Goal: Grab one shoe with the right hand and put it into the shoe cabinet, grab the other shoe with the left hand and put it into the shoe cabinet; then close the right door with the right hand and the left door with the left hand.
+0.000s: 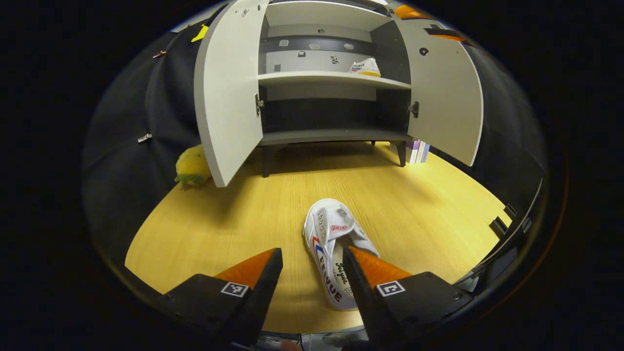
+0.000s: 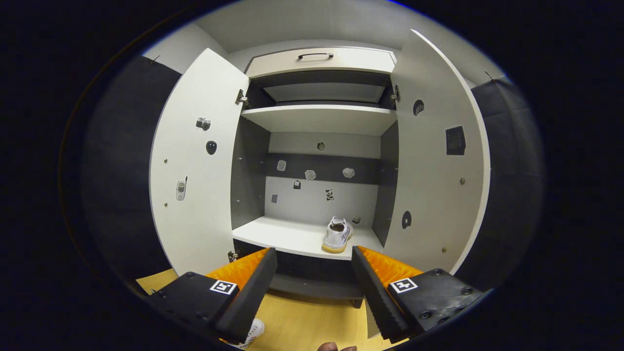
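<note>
A white shoe [image 1: 327, 231] lies on the wooden floor [image 1: 234, 224], toe pointing toward the shoe cabinet [image 1: 331, 80]. My left gripper [image 1: 312, 258] hangs open just above its heel end; one finger covers part of the heel, and neither finger presses on it. The second white shoe [image 1: 365, 67] stands on the cabinet's middle shelf at the right, also seen as the shelf shoe [image 2: 337, 235] in the right gripper view. My right gripper [image 2: 314, 256] is open and empty in front of that shelf [image 2: 287, 236], a little short of it. Both doors, the left door [image 2: 197, 170] and the right door [image 2: 434, 165], stand wide open.
A yellow plush toy [image 1: 192, 165] sits on the floor behind the left door [image 1: 224, 92]. Books [image 1: 418, 151] stand by the cabinet's right leg. A drawer with a handle [image 2: 317, 56] tops the cabinet. The floor shoe's toe [image 2: 253, 331] peeks in below my right gripper.
</note>
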`<state>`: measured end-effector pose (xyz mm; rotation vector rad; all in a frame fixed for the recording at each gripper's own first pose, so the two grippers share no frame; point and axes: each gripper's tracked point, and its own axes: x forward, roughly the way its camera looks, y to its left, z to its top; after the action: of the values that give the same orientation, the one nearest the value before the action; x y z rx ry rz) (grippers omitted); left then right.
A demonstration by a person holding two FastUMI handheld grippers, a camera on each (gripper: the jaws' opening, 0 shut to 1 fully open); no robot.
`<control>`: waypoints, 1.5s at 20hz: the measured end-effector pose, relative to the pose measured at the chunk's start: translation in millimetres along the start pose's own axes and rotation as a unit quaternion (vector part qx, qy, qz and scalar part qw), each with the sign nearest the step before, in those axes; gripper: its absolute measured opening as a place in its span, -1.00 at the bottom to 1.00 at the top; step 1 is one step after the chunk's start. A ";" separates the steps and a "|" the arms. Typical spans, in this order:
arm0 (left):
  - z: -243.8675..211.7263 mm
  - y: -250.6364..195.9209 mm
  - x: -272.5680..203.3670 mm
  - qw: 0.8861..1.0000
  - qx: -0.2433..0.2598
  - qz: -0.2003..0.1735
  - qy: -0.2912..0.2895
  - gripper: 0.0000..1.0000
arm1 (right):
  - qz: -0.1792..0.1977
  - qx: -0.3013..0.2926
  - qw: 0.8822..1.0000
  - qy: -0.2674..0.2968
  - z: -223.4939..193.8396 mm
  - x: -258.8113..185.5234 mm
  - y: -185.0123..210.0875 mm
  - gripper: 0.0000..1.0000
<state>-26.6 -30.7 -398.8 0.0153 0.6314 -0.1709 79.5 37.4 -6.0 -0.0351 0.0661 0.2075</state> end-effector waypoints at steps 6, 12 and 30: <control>-8.5 -7.1 53.3 1.000 0.018 -0.004 0.007 0.31 | -0.020 0.012 1.000 0.009 -4.4 -17.3 -23.3 0.95; 4.6 -0.6 83.2 0.998 0.052 0.029 -0.023 -0.24 | -0.033 0.002 0.999 0.022 -14.8 -25.5 -38.5 0.95; 92.7 -2.8 21.9 0.997 0.003 0.076 0.012 -0.83 | -0.036 0.026 0.999 0.029 -18.4 -47.2 -71.7 0.96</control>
<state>44.6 -43.0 -336.7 0.0718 0.6514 -0.0265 47.1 -43.1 -19.0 0.0080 0.1269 0.1328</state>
